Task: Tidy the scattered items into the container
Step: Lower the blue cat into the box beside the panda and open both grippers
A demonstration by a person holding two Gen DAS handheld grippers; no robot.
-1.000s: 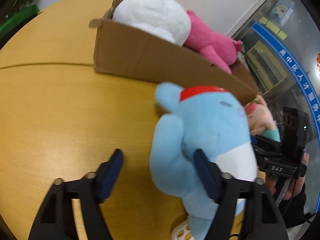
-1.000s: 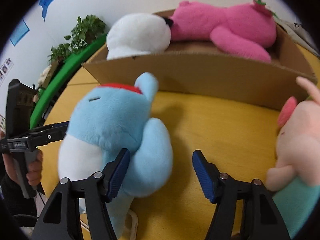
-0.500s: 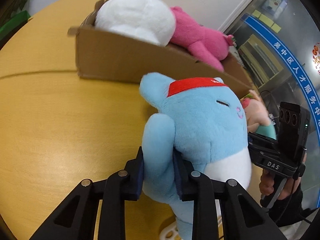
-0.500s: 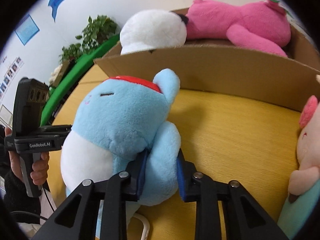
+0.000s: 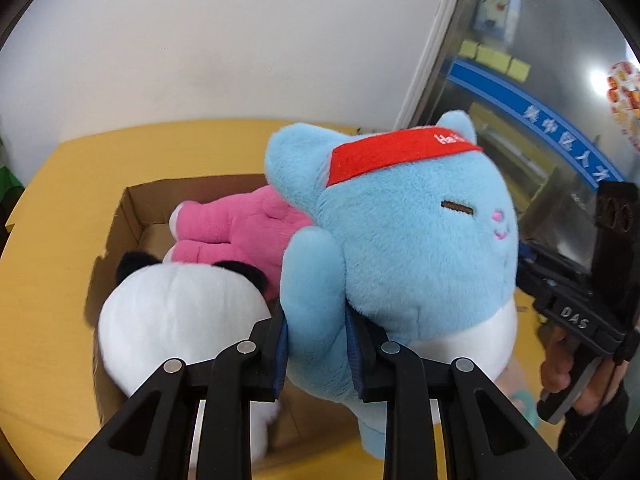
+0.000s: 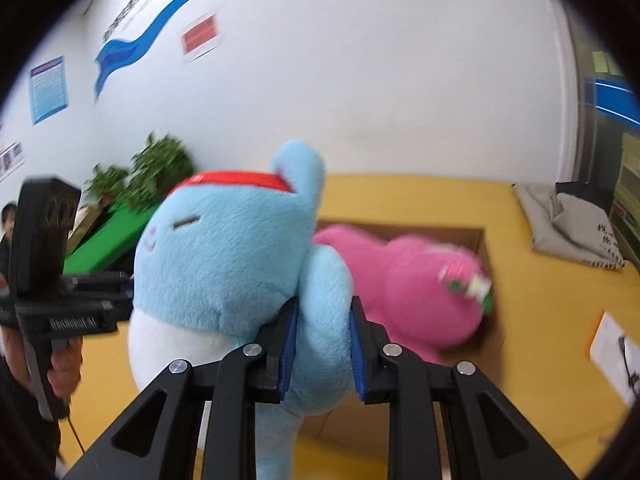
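We've got the blue plush (image 5: 400, 232) pinched by both arms: left gripper (image 5: 318, 350) clamped on one, right gripper (image 6: 322, 354) on the other. It hangs mid-frame above the cardboard box (image 5: 132, 216), clear of the yellow table (image 5: 48, 248). The box already holds the pink plush (image 5: 236, 228) and white panda (image 5: 176, 312), lower left. Risk: soft limbs could slip out of the pads, or uneven release tips it onto the heap and over the rim.
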